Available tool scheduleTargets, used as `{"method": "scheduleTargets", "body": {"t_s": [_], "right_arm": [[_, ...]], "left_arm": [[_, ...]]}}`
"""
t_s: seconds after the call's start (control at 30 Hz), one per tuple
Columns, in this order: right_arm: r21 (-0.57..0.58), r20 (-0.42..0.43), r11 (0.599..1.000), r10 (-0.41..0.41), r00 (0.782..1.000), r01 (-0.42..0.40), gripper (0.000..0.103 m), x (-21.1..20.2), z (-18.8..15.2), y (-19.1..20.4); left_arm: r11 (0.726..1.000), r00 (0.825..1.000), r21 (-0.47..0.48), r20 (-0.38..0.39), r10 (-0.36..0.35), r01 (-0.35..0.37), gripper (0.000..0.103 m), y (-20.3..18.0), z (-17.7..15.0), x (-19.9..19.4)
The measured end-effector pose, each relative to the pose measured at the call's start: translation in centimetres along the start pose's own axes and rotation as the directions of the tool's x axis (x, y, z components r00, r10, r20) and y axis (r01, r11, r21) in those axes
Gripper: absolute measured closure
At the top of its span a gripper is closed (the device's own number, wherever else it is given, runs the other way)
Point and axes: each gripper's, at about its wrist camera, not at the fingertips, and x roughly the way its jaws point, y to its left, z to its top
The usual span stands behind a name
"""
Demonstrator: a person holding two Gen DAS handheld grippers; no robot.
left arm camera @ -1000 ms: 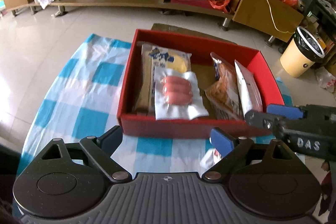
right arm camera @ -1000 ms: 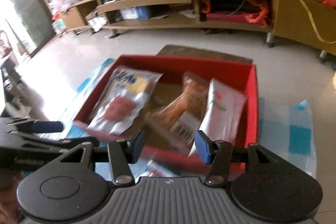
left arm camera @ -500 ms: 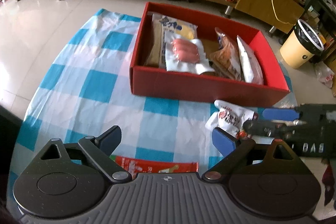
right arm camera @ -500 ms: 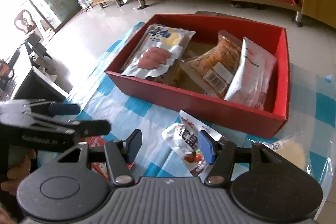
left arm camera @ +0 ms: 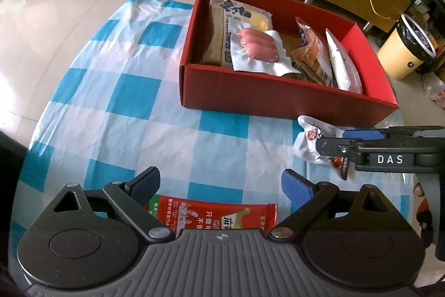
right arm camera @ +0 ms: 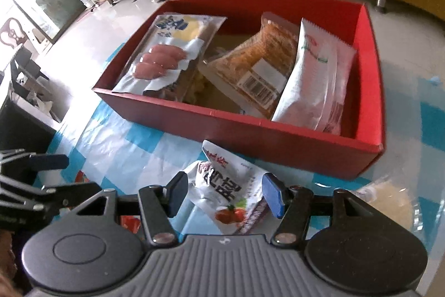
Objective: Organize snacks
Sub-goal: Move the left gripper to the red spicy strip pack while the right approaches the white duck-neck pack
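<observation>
So we're at the pick-up stage, both hands lining up on loose packets in front of the box.

Nearest thing: the left gripper (left arm camera: pixel 221 184) is spread wide, nothing pinched, hovering over a flat red packet (left arm camera: pixel 222 216) that lies on the checked cloth (left arm camera: pixel 133 91) right under its jaws. Over at its 3 o'clock the right gripper (right arm camera: pixel 222 192) has its jaws about halfway, just opened up a bit, straddling a crumpled white snack bag (right arm camera: pixel 225 185). The pads look just clear of the bag, so I'd call it framed but not grabbed yet.

A bit further, at 12 o'clock from the white bag, sits the red box (right arm camera: pixel 278 135), its near wall just beyond the bag. Inside it already: a sausage pack (right arm camera: pixel 158 63) on the left lying on top of a blue-and-yellow bag (right arm camera: pixel 183 27), then an orange packet (right arm camera: pixel 264 60) and a white pouch (right arm camera: pixel 317 74) leaning on the right. There's also a pale bag of something (right arm camera: pixel 386 196) at 3 o'clock from the right gripper, still outside.

Next I reckon the right one needs to drop a touch, squeeze that crinkly bag without it squirting out, then lift over the wall into the gap in the middle.
</observation>
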Motion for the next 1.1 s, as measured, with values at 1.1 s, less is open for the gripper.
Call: {"method": "scheduleTargets", "body": {"t_s": [1.1], "right_arm": [[-0.273, -0.023, 0.948, -0.174, 0.985, 0.161, 0.029, 3.3, -1.3, 5.3]], "left_arm": [[0.985, 1.0, 0.174, -0.012, -0.004, 0.006, 0.004, 0.9, -1.8, 0.0]]}}
